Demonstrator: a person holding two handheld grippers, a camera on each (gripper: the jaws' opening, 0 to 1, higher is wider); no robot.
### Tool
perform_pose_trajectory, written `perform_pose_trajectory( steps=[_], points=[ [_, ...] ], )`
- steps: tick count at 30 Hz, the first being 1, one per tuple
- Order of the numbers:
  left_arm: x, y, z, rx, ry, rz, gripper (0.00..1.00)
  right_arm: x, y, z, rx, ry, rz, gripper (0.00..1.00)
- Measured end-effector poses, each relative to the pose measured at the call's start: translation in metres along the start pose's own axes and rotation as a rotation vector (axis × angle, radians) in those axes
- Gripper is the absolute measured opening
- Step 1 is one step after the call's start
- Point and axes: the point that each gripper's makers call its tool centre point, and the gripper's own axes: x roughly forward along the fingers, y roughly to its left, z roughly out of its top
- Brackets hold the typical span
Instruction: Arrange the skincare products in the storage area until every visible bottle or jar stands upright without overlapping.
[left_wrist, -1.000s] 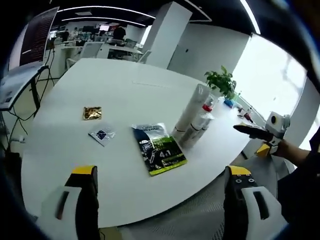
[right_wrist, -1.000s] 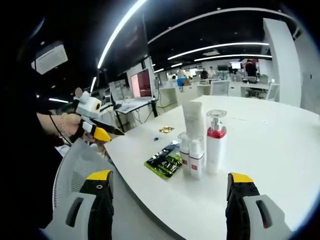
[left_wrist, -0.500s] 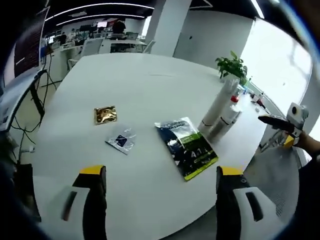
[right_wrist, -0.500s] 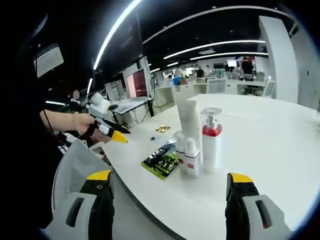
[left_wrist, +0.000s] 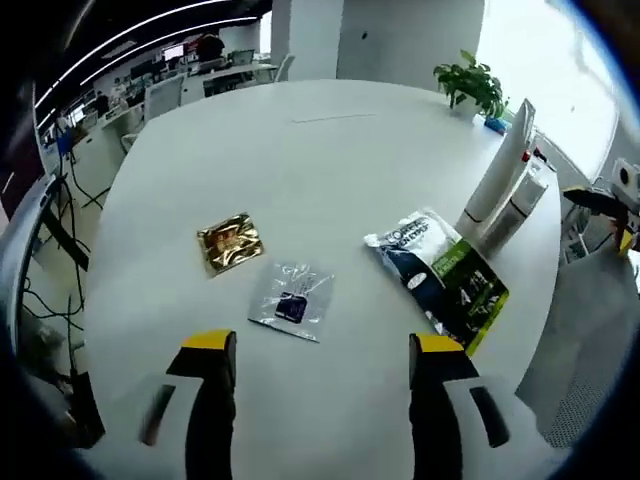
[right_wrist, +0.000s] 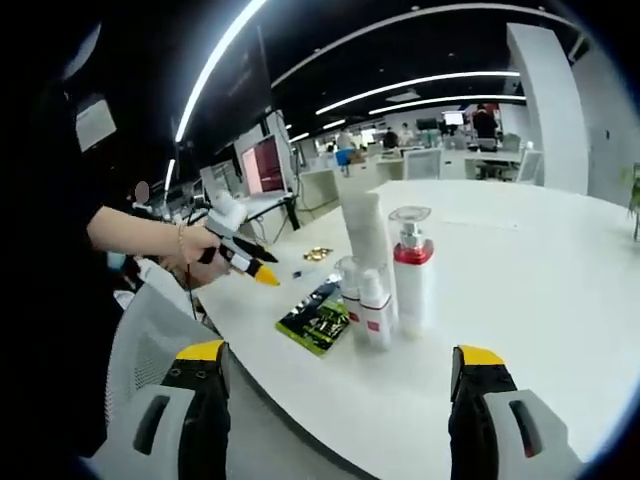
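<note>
A tall white tube, a white pump bottle with a red collar and two small white bottles stand upright together on the white table. The left gripper view has the tube and a bottle at the far right. A green and black pouch lies flat beside them. Nearer lie a gold sachet and a clear sachet with a dark square. My left gripper hovers open just short of the clear sachet. My right gripper is open, off the table edge, facing the bottles.
A hand holds the left gripper over the table's left side in the right gripper view. A grey mesh chair stands at the table edge. A potted plant sits at the far rim. Desks and monitors fill the room behind.
My left gripper has moved forward over the table toward the two sachets, which now lie close before its jaws. The right gripper has barely shifted. The products stand as before.
</note>
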Motion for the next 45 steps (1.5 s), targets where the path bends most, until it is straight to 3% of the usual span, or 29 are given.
perform_pose_trajectory(
  steps=[6, 14, 23, 35, 45],
  points=[
    [0.02, 0.022, 0.009, 0.003, 0.015, 0.003, 0.58, 0.0, -0.005, -0.001, 0.013, 0.003, -0.018, 0.93],
    [0.038, 0.023, 0.019, 0.054, 0.053, -0.024, 0.51, 0.001, -0.006, -0.003, 0.02, 0.016, -0.028, 0.93],
    [0.047, 0.023, 0.008, 0.097, 0.123, -0.051, 0.46, 0.001, -0.009, -0.004, 0.026, 0.018, -0.042, 0.92],
    [0.044, 0.02, 0.011, 0.145, 0.096, -0.044, 0.37, 0.001, -0.01, -0.005, 0.028, 0.021, -0.047, 0.92],
    [0.044, 0.02, 0.013, 0.162, 0.087, -0.043, 0.36, 0.002, -0.007, -0.006, 0.024, 0.029, -0.043, 0.92]
  ],
)
